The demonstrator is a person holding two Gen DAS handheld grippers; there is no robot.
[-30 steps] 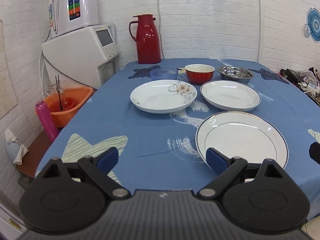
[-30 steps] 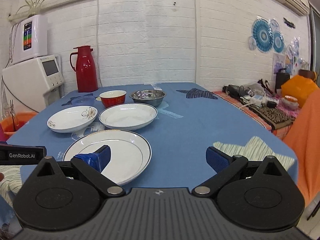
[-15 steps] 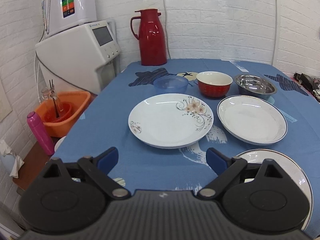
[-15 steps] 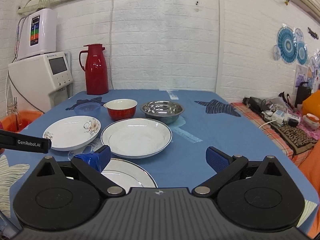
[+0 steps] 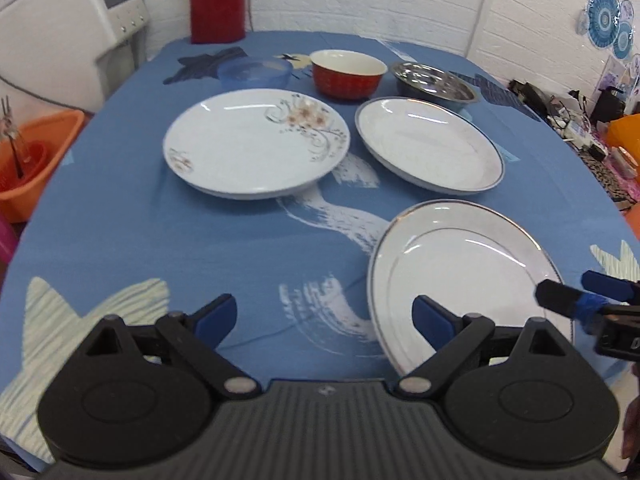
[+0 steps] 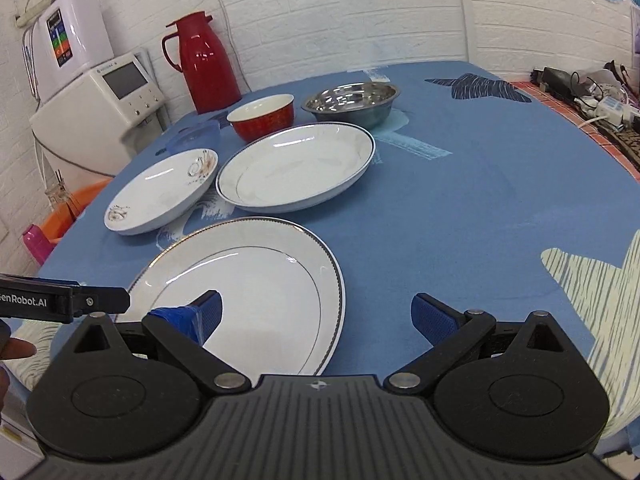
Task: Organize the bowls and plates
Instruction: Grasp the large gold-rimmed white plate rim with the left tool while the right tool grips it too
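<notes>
On the black bar at the left edge of the right wrist view, the white lettering "enRobot.AI" is read, its first letter cut off by the frame edge; this bar belongs to the left gripper [image 6: 64, 304]. Small print is seen on the white countertop appliance with a grey screen [image 6: 120, 92], but it cannot be made out.

Only in the right wrist view are the white wall unit with coloured buttons [image 6: 68, 40] and a fingertip [image 6: 18, 348] at the lower left edge shown. Only in the left wrist view is the orange plastic basin [image 5: 28, 160] beside the table shown in full, and the right gripper [image 5: 576, 296] is seen from the side at the far right edge.

The left gripper [image 5: 324, 314] is held low over the blue patterned tablecloth [image 5: 200, 248], its blue-padded jaws spread wide and empty, one pad over the near rim of the white plate with a gold rim [image 5: 468, 280]. The right gripper [image 6: 316, 314] is likewise held wide and empty, its left pad above that same plate [image 6: 248, 292].

Beyond it lie the white plate with a floral print [image 5: 256, 144] and the white deep plate with a blue rim [image 5: 428, 144], side by side and apart. Behind them stand the translucent blue plastic bowl [image 5: 254, 72], the red bowl with a white interior [image 5: 346, 74] and the stainless steel bowl [image 5: 434, 82], with the red thermos jug [image 5: 218, 0] at the wall.
</notes>
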